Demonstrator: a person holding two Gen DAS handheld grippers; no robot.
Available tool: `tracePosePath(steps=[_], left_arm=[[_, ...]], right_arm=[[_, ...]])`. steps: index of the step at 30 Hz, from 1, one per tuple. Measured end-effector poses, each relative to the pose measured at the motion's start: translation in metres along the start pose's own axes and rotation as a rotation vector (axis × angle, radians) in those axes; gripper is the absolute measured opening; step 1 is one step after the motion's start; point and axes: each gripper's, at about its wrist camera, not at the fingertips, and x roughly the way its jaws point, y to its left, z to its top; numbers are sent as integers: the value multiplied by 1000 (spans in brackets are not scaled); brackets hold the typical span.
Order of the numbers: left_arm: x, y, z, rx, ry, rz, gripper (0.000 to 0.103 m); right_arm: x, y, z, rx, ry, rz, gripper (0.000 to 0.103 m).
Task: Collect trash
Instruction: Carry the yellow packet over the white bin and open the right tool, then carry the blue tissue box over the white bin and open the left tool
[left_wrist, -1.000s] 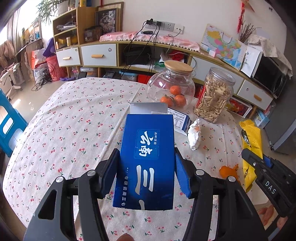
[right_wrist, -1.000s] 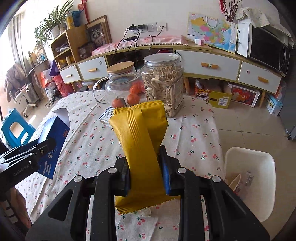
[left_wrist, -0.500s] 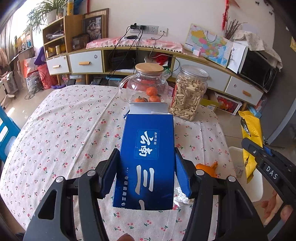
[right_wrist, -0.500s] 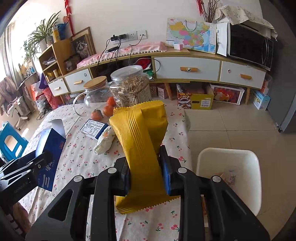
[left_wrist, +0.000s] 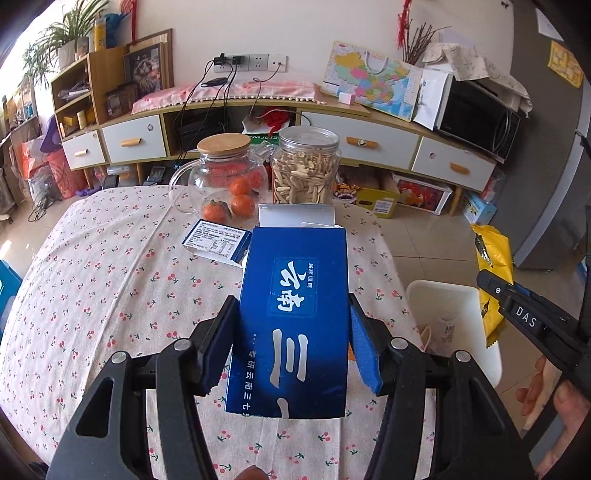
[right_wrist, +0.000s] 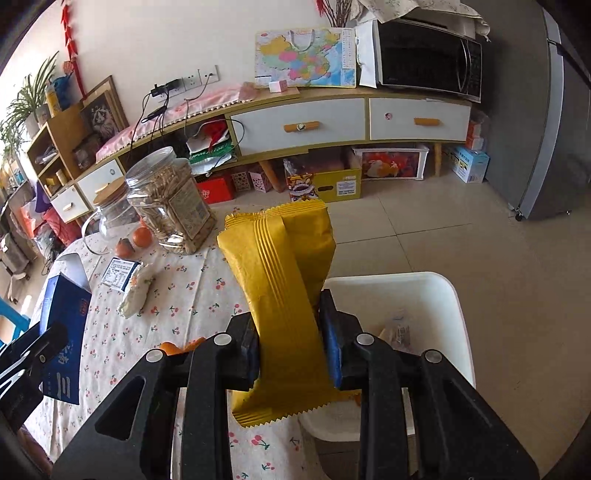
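Observation:
My left gripper (left_wrist: 291, 347) is shut on a blue carton (left_wrist: 295, 317) with an open top flap, held above the table's right part. My right gripper (right_wrist: 291, 347) is shut on a yellow snack wrapper (right_wrist: 280, 266), held over the near rim of the white trash bin (right_wrist: 436, 295). The bin stands on the floor beside the table and holds a few scraps. The wrapper (left_wrist: 493, 266) and the bin (left_wrist: 458, 299) also show in the left wrist view. A crumpled white wrapper (right_wrist: 135, 291) and orange peel (right_wrist: 173, 347) lie on the table.
The round table has a cherry-print cloth (left_wrist: 110, 273). On it stand a glass jar of oranges (left_wrist: 225, 177), a plastic jar of seeds (left_wrist: 306, 166) and a small blue-white box (left_wrist: 216, 240). A long cabinet (right_wrist: 332, 122) and a microwave (right_wrist: 428, 59) line the wall.
Both grippers have swung right with their loads. The right gripper has moved from above the table to over the bin's rim. The bin has come into the left wrist view.

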Motion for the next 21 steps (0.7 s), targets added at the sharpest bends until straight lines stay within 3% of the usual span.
tracePosePath(steps=[8,11,17,21], left_arm=[[-1,-38,-1,57,3,-33,57],[-1,-54,-2,79,7,-47,57],[0,-92,-3,128,12,-85,57],[2,-121,-3,165,12,-110,57]], right_arm=[[-5,-42,-2,81,19,-60,28],[-3,-59,-4,112,49,-85,34],[-13,-94,-7,186,48,-120,54],[-29,-122,-6,276,-5,-175,80]])
